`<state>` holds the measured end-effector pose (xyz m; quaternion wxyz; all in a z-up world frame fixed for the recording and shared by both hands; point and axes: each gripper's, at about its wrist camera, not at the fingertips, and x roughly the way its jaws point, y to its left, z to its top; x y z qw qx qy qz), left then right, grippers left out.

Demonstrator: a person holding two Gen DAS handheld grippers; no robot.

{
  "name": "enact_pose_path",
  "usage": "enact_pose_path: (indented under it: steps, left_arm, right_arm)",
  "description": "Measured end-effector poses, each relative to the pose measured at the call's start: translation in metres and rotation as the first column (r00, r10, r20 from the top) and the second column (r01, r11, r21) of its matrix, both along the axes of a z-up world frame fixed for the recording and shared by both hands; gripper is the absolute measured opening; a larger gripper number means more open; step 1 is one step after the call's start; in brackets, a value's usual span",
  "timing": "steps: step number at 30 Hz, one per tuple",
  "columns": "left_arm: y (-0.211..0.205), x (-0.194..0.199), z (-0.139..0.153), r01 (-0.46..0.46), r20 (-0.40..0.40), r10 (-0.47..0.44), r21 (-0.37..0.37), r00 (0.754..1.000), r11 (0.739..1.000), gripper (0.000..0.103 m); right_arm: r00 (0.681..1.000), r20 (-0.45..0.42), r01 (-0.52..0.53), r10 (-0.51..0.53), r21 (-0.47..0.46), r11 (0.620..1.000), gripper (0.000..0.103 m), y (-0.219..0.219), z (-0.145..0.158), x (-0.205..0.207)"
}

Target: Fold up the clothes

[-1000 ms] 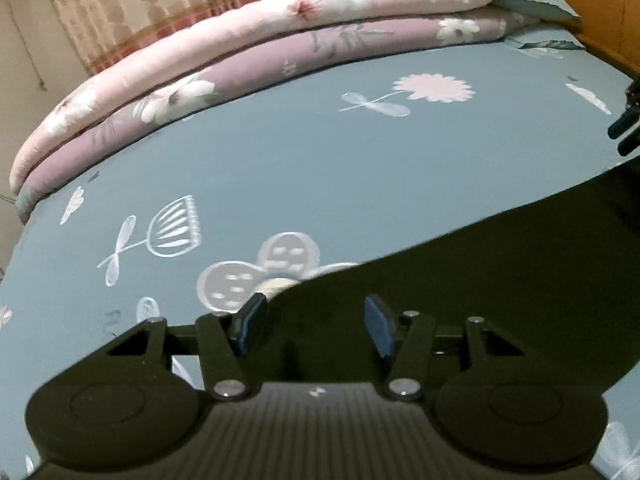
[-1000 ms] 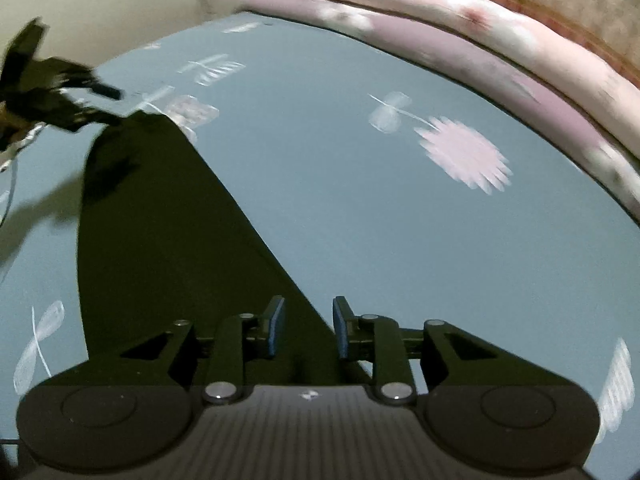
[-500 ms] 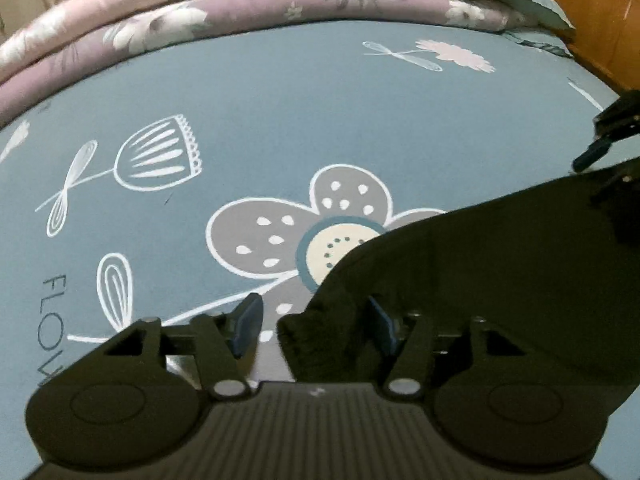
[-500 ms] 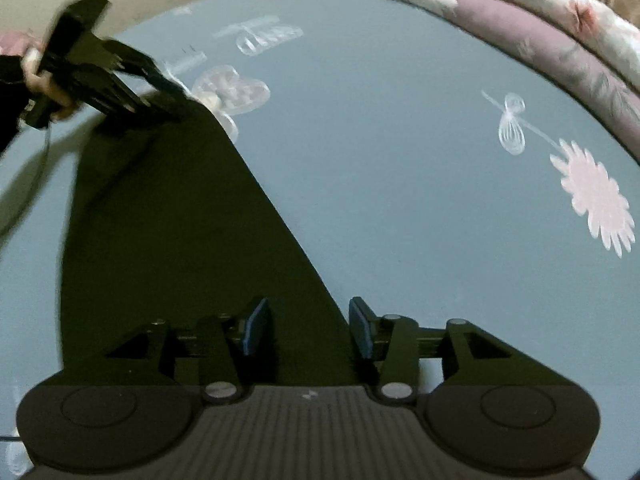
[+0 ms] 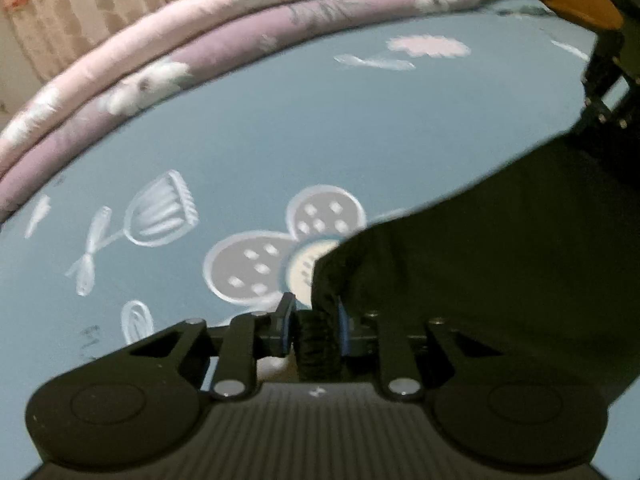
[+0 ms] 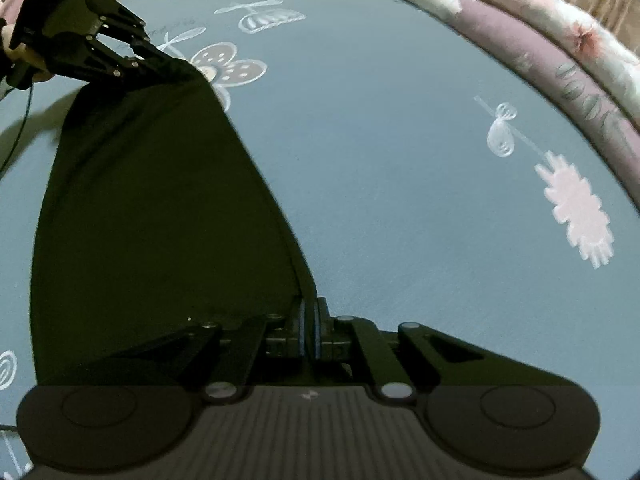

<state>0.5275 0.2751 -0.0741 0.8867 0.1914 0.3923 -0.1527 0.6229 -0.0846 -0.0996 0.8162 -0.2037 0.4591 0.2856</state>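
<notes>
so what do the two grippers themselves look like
Both are matte black. The left gripper and right gripper each have blue-edged finger pads, silver pivot screws, round discs at the sides and a ribbed grey body. A thin dark cable trails from the left one.

Home bedroom, blue floral bedsheet [image 6: 380,160], folded pink quilts [image 5: 200,40], curtain [image 5: 80,12]

A garment [image 6: 152,216] lies spread on the bed sheet [image 6: 400,168]. In the right wrist view it fills the near left, and its edge runs from the near middle to the far left. The right gripper [image 6: 308,332] pinches that edge at the near end; the left gripper [image 6: 160,64] grips the far left corner. A folded quilt [image 6: 568,56] lies along the far right side of the bed. In the left wrist view the garment lies on the right, and the quilt [image 5: 224,40] runs across the far side.
</notes>
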Motion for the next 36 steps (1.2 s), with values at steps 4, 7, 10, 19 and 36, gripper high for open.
enact_pose_path:
  steps: [4,7,10,19,36]
  left_arm:
    - [-0.003,0.014,0.015,-0.023,0.054,0.022,0.007,0.998,1.0,0.019]
    - [-0.007,0.03,0.022,-0.046,0.082,0.045,0.012,0.996,0.999,0.019]
    - [-0.01,0.048,0.028,-0.073,0.102,0.073,0.003,0.992,0.997,0.02]
    - [-0.022,0.086,0.009,-0.192,0.082,0.19,0.013,0.978,0.981,0.037]
    - [-0.022,0.023,0.011,-0.171,-0.073,0.158,-0.248,0.985,0.954,0.054]
  right_arm:
    - [0.999,0.034,0.036,-0.036,0.003,0.999,0.004,-0.003,0.006,0.008]
    - [0.996,0.066,0.067,-0.067,0.005,0.998,0.004,-0.007,0.011,0.014]
    - [0.99,0.107,0.095,-0.094,-0.001,0.995,0.004,-0.01,0.018,0.021]
    - [0.975,0.125,0.185,-0.181,-0.022,0.982,0.006,-0.016,0.007,0.041]
    - [0.967,0.041,0.243,-0.252,0.148,0.959,0.033,-0.039,0.028,-0.028]
